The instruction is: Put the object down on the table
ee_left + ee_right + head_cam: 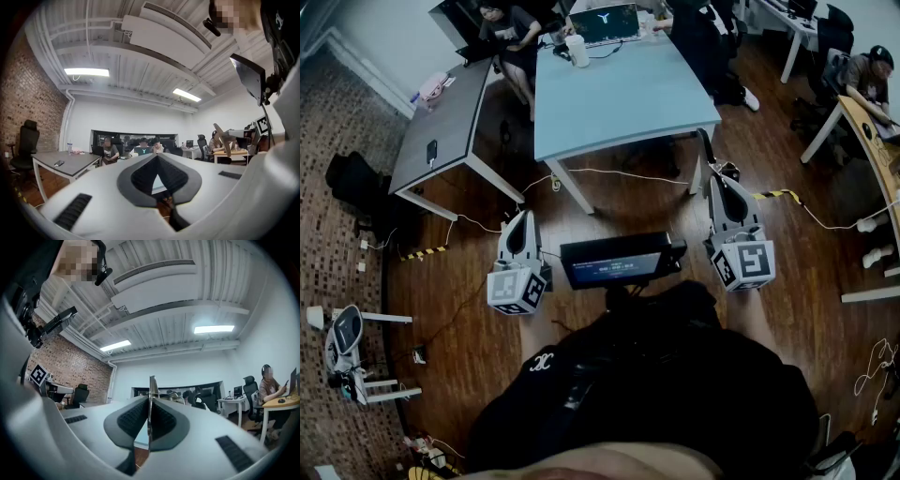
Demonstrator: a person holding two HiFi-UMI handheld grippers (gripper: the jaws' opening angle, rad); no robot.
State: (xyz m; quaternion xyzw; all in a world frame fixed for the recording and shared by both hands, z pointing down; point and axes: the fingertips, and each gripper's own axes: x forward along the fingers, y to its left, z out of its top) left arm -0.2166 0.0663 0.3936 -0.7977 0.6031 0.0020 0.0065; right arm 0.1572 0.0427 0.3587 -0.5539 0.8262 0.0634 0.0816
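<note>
My right gripper (150,397) is shut on a thin flat metal object (152,385) that stands on edge between the pads and pokes out past the fingertips. In the head view that gripper (719,178) is held above the wooden floor, just short of the near right corner of the light blue table (619,94). A dark thin strip (705,148) reaches from its tip toward the table. My left gripper (521,217) hangs over the floor, short of the table's near left leg. Its fingertips (157,155) meet with nothing between them.
A laptop (605,23) and a white cup (577,49) stand at the blue table's far end, where people sit. A grey table (441,127) stands to the left. Cables (619,173) cross the floor. A small screen (619,261) sits at my chest.
</note>
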